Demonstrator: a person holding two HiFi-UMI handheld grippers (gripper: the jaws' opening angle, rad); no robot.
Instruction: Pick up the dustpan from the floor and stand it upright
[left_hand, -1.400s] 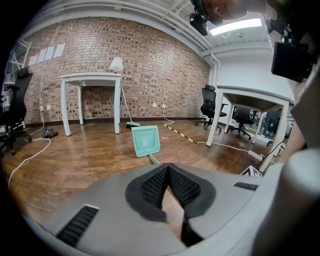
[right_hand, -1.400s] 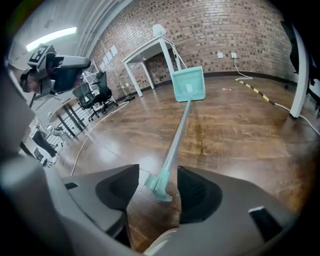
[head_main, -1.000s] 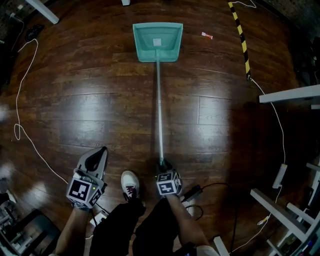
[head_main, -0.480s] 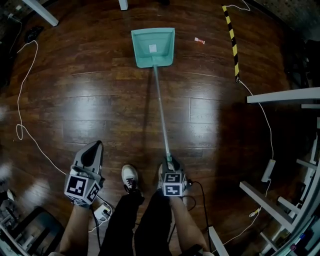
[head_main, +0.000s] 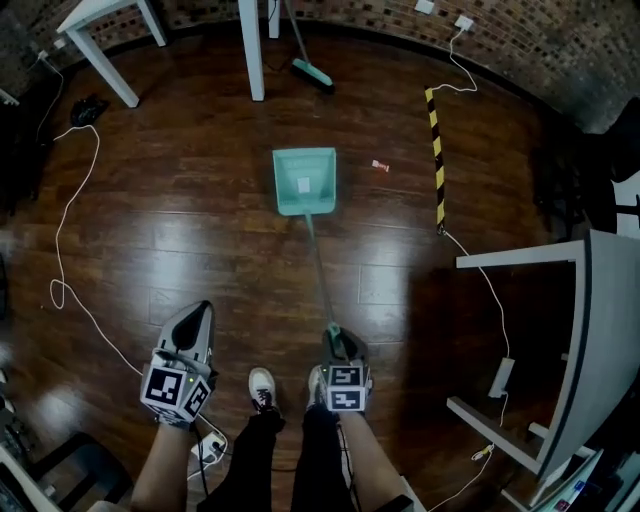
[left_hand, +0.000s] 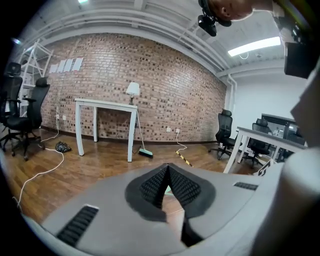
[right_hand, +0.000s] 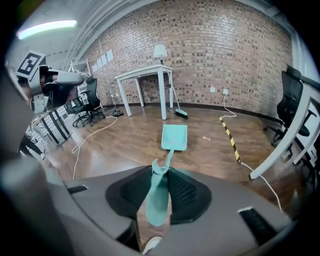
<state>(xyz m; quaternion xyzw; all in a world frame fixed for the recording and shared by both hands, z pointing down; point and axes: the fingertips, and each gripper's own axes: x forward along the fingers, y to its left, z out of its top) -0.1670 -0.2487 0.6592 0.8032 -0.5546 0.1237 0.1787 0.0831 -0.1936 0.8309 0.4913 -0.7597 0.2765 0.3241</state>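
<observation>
The teal dustpan (head_main: 305, 180) has its pan on the wood floor, mouth pointing away from me. Its thin pole (head_main: 320, 270) slants up and back to my right gripper (head_main: 342, 345). In the right gripper view the pan (right_hand: 174, 136) lies ahead and the flat teal grip of the handle (right_hand: 156, 197) is clamped between the dark pads of the right gripper (right_hand: 162, 170). My left gripper (head_main: 193, 320) hangs to the left of my legs, shut with nothing in it. In the left gripper view the pads of the left gripper (left_hand: 167, 171) meet at the tip.
A broom (head_main: 312, 72) leans by the white table legs (head_main: 250, 50) at the brick wall. A yellow-black strip (head_main: 436, 150) and a small red scrap (head_main: 381, 166) lie right of the pan. A white cable (head_main: 70, 220) runs on the left, a white desk frame (head_main: 520, 255) stands on the right.
Both grippers have risen, and the handle end has come up with the right one. The pan now looks smaller and farther off. The table legs, broom and wall have come into view.
</observation>
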